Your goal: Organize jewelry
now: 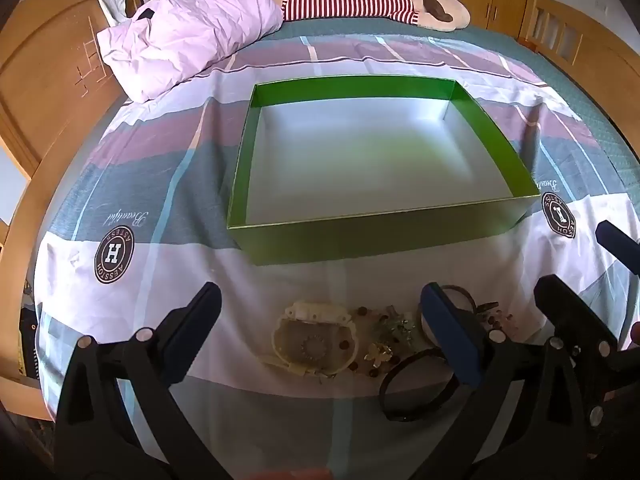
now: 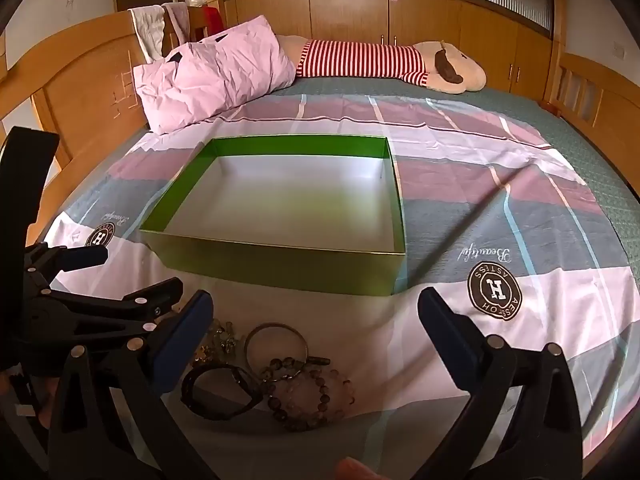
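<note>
Both grippers, left gripper [image 1: 320, 308] and right gripper [image 2: 314, 312], hover with fingers spread wide, gripping nothing. Beyond them an empty green box [image 1: 352, 236] sits on the bed sheet [image 1: 160, 280]; jewelry [image 2: 276, 376] lies heaped below the fingertips.

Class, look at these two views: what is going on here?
A person holds a two-finger gripper in each hand over a bed. Both the left gripper and the right gripper are open and hold nothing. Below them a pile of jewelry lies on the sheet: bead bracelets, a bangle, a black band and a cream piece. Behind it stands a green box with nothing in it. No sorting has begun yet.
</note>
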A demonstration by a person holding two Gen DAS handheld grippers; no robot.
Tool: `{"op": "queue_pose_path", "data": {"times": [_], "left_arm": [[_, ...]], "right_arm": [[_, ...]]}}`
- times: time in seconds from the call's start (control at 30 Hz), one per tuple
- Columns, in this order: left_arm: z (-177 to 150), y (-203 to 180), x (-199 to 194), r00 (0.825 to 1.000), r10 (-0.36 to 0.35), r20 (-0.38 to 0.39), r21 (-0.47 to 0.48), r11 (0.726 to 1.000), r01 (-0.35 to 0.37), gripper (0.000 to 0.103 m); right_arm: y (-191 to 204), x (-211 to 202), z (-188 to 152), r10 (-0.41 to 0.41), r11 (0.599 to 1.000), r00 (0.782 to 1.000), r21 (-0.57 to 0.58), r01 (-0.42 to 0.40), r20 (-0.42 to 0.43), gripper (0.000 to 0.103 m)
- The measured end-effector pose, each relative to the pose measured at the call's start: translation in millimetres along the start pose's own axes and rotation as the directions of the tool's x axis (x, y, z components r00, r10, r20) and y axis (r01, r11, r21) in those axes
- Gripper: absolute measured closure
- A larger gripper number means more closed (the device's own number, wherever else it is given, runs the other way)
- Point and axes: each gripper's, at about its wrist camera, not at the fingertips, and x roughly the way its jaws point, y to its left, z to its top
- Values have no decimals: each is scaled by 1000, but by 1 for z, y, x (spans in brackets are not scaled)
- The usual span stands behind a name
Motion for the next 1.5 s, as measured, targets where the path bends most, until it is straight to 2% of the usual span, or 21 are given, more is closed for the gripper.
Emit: {"op": "queue_pose_path", "data": {"times": [0.37,0.6,0.73,1.5], "left_arm": [[-5,7,6,1000,6,-6,-5,1000,-6,2],[-7,11,14,997,64,-53,-12,998,-65,2],[-11,19,18,995,70,-70,-24,997,-72,2],[-15,14,18,995,69,-76,-16,997,-71,2]], "right_arm": [[4,3,-4,5,1000,1000,-7,-5,-31,1],[12,16,-12,11,1000,994,-26,-14,-105,1],[22,17,-19,24,998,991,-48,-31,-134,1],[21,14,-17,10,999,992,-42,-15,-125,1]]}}
